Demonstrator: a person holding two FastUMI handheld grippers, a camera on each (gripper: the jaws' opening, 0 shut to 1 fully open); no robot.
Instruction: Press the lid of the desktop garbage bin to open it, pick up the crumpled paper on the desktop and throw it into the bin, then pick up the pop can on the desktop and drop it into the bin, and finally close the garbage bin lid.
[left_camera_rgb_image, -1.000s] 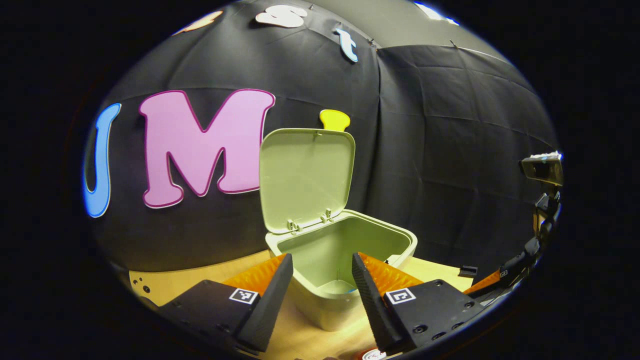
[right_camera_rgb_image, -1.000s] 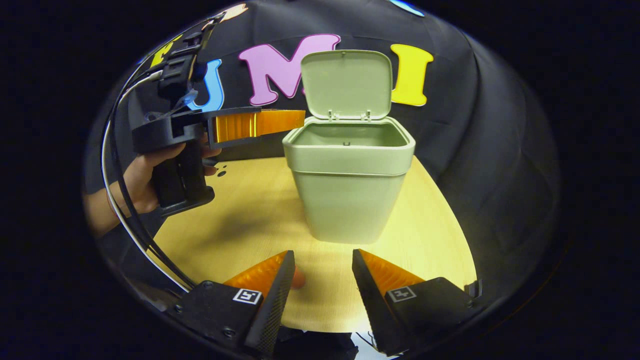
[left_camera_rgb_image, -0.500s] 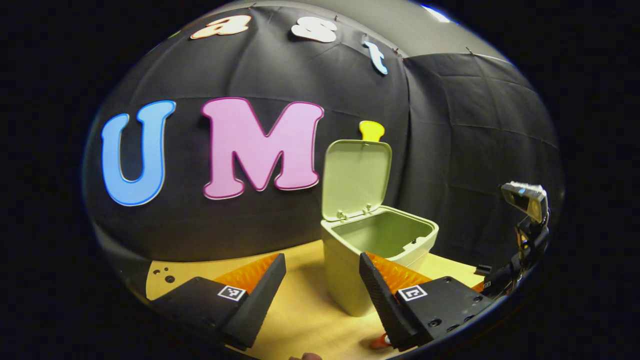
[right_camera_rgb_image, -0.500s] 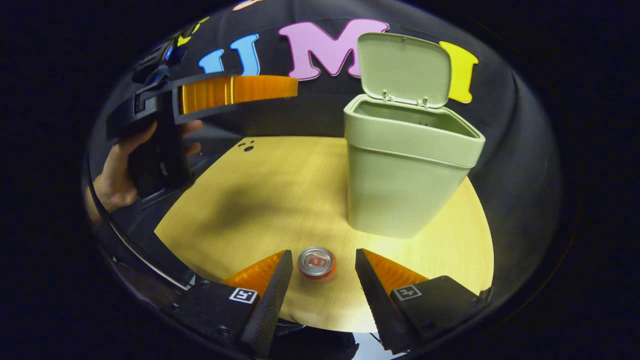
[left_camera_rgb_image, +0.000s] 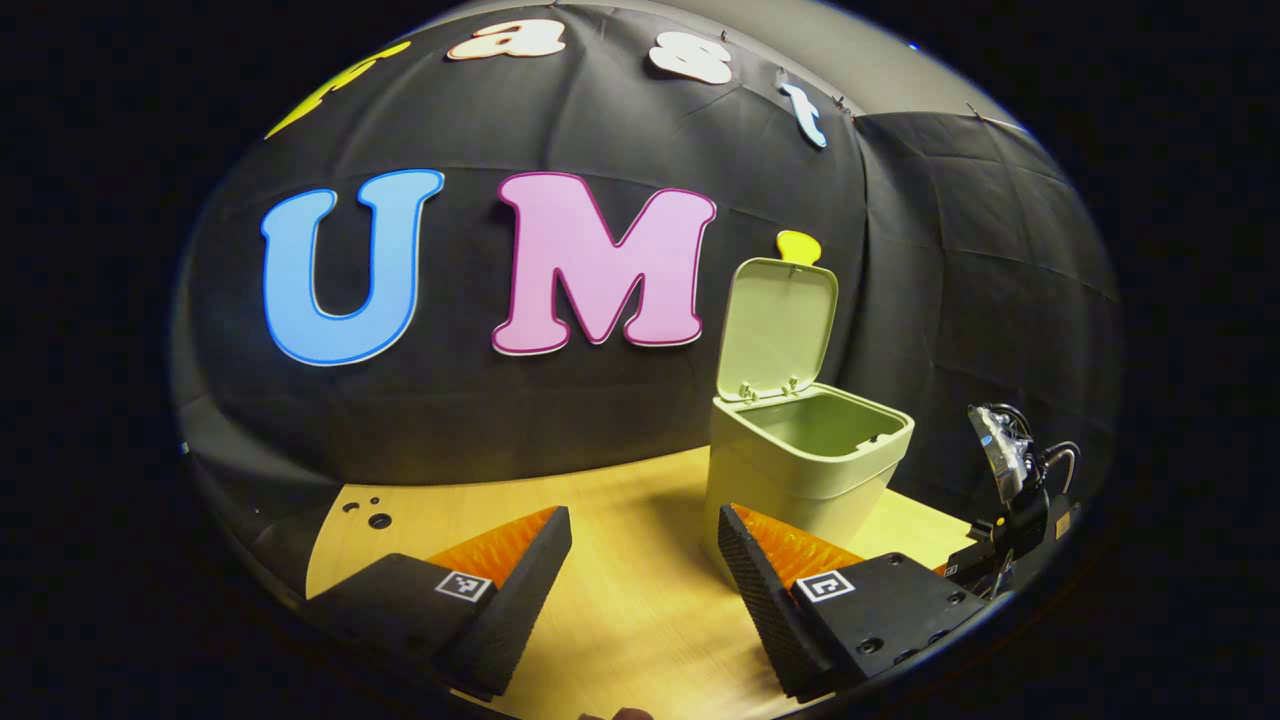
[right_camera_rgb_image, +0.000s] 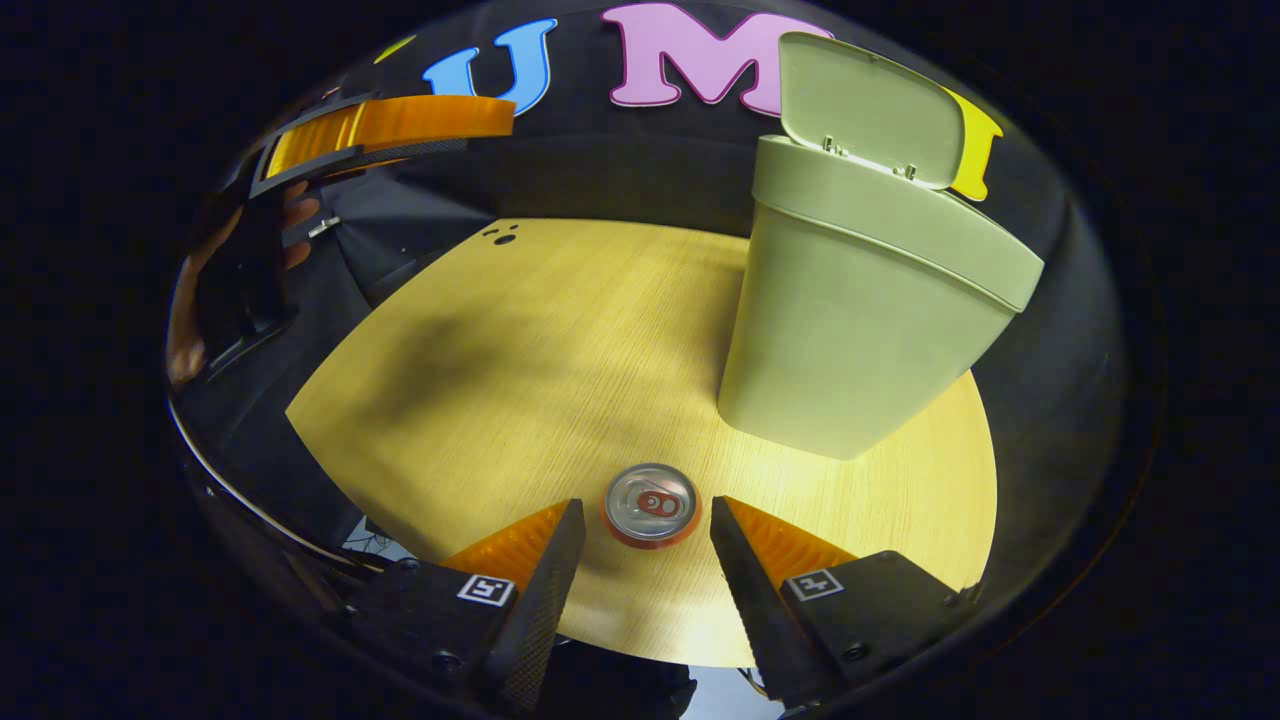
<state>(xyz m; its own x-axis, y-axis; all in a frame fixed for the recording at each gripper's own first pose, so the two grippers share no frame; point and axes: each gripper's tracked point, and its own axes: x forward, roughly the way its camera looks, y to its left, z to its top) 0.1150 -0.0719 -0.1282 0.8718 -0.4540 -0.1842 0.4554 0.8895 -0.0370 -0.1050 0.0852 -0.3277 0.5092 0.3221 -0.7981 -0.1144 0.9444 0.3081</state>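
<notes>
Right tongs lining up on the can, bin standing open

The right tongs (right_camera_rgb_image: 637, 525) are hanging over the table (right_camera_rgb_image: 500, 360) with their fingers spread wide, and the can (right_camera_rgb_image: 651, 504) is standing upright just ahead of the gap between them, untouched; the spread looks chosen to take the can's round side. The bin (right_camera_rgb_image: 860, 320) is sitting just beyond the can with its lid (right_camera_rgb_image: 868, 108) tipped up against the wall, so the mouth is lying free for a drop. The left tongs (left_camera_rgb_image: 640, 570) are also gaping and gripping nothing, held off to the bin's side, likely to leave the other hand room. No paper is lying on the table, so it is probably binned already.
</notes>
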